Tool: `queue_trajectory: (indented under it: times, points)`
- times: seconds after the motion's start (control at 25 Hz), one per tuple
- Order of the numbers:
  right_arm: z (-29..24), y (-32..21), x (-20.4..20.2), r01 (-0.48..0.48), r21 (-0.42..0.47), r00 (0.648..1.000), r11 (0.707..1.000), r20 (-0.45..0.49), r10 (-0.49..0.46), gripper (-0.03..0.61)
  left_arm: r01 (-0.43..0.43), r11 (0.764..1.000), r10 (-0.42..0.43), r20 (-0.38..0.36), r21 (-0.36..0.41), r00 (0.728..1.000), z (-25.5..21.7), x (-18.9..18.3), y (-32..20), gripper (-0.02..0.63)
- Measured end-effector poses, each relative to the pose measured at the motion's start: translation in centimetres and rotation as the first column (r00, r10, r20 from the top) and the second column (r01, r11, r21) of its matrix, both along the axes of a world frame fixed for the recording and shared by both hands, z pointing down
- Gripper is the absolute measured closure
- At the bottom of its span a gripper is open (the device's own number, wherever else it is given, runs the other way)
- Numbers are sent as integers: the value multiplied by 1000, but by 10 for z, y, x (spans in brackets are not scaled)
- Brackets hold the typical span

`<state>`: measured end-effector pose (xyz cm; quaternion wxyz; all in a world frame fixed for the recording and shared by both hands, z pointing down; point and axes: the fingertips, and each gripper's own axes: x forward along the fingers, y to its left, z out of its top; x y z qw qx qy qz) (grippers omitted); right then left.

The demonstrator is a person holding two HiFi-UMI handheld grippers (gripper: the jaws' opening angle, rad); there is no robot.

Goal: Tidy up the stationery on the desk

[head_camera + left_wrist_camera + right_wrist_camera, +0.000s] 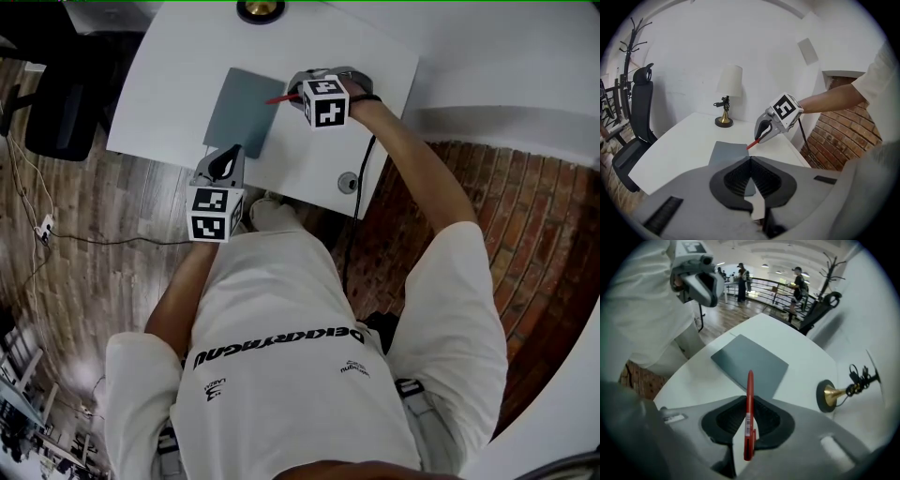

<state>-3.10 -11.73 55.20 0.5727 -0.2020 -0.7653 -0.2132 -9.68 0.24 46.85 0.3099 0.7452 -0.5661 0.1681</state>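
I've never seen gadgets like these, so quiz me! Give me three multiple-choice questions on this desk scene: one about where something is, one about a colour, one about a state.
1. Where does the grey pad lie?
A) flat on the white desk
B) standing on its edge
C) lifted in the air

2. What colour is the pen?
A) blue
B) red
C) green

3. How do the jaws of the left gripper stand?
A) wide apart
B) clamped on the pen
C) together, with nothing between them

Answers:
1 A: the head view shows the pad flat on the desktop.
2 B: the right gripper grips a plainly red pen between its jaws.
3 C: the left gripper view shows its pads meeting, with nothing between them.
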Motion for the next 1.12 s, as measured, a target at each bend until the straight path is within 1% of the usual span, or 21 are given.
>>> queue_trajectory:
  times: [0.08,0.16,0.28,0.44,0.6,0.72,0.76,0.96,1.04,1.12]
  points:
    - [8,15,3,132,3,991,991,-37,-131,528,5,1000,-5,6,0,1000,1,-2,1,617]
    - [19,29,8,271,4,960,962,-77,-270,528,15,1000,-15,7,-4,1000,2,-5,3,617]
    - [33,49,14,453,13,886,891,-114,-449,528,37,999,-37,-11,-13,999,2,-7,7,617]
    - [46,66,21,587,5,802,810,-138,-581,528,53,998,-53,8,-14,999,7,-12,13,617]
    - [58,74,21,678,6,727,735,-152,-669,528,70,997,-70,-4,-21,998,5,-16,14,617]
    - [66,80,20,738,11,667,675,-165,-726,526,82,996,-82,12,-21,997,9,-21,18,615]
    - [68,81,19,752,17,652,659,-167,-739,526,84,996,-84,14,-22,996,10,-21,19,617]
    - [80,85,17,786,25,612,618,-177,-771,526,93,995,-93,3,-31,996,10,-19,22,617]
    - [83,86,16,790,24,607,613,-176,-775,526,96,995,-96,0,-35,995,12,-19,22,617]
    - [84,86,13,786,25,613,618,-166,-773,525,97,994,-97,-1,-41,995,13,-19,23,617]
